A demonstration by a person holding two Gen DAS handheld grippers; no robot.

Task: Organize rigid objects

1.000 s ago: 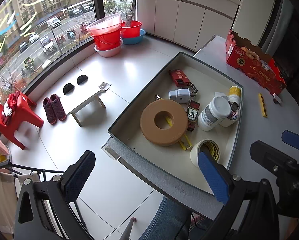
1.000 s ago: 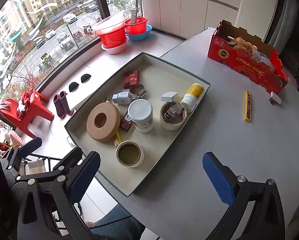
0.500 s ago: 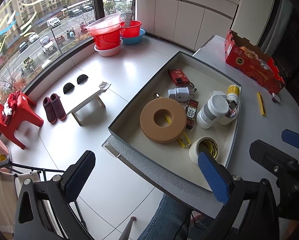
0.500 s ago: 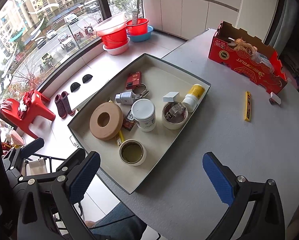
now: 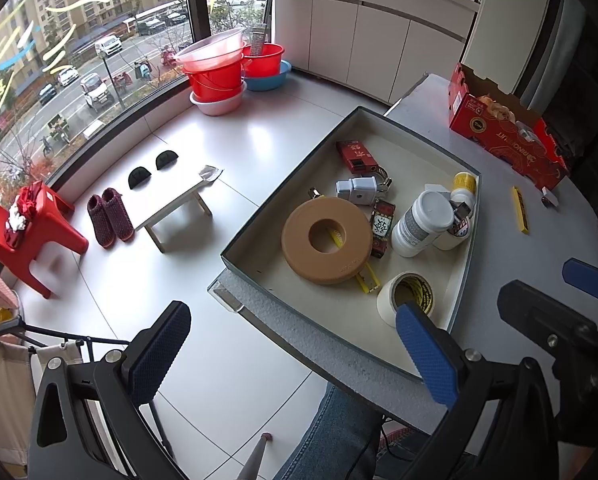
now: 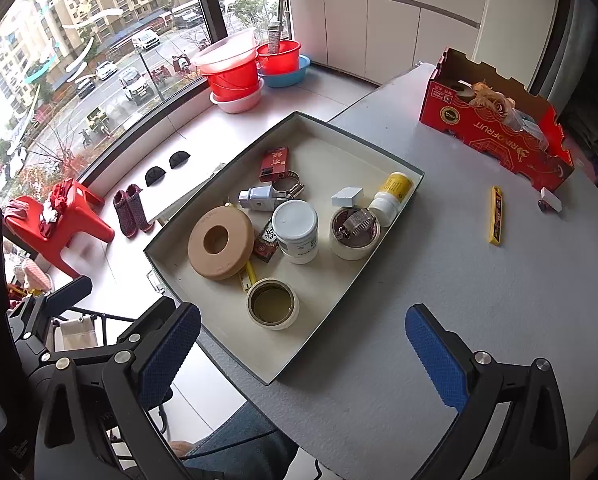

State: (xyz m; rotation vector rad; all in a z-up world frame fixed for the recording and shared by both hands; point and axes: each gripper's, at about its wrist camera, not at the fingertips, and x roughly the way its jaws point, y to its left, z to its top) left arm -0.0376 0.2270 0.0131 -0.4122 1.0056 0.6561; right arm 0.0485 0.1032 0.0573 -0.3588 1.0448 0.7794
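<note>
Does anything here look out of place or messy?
Two things lie loose on the table, outside the tray: a yellow stick and a small white block by the red box. Inside the tray, a hose clamp sits atop a tape roll.

**Grey table by the window**

A speckled grey table (image 6: 439, 300) carries a shallow grey tray (image 6: 331, 304) at its window-side edge, one tray corner jutting past the table rim. Well apart, toward the far side, sits an open red cardboard box (image 6: 495, 132). Between them lies a yellow utility knife (image 6: 496, 215), with a small white block (image 6: 550, 199) near the box's end.
</note>
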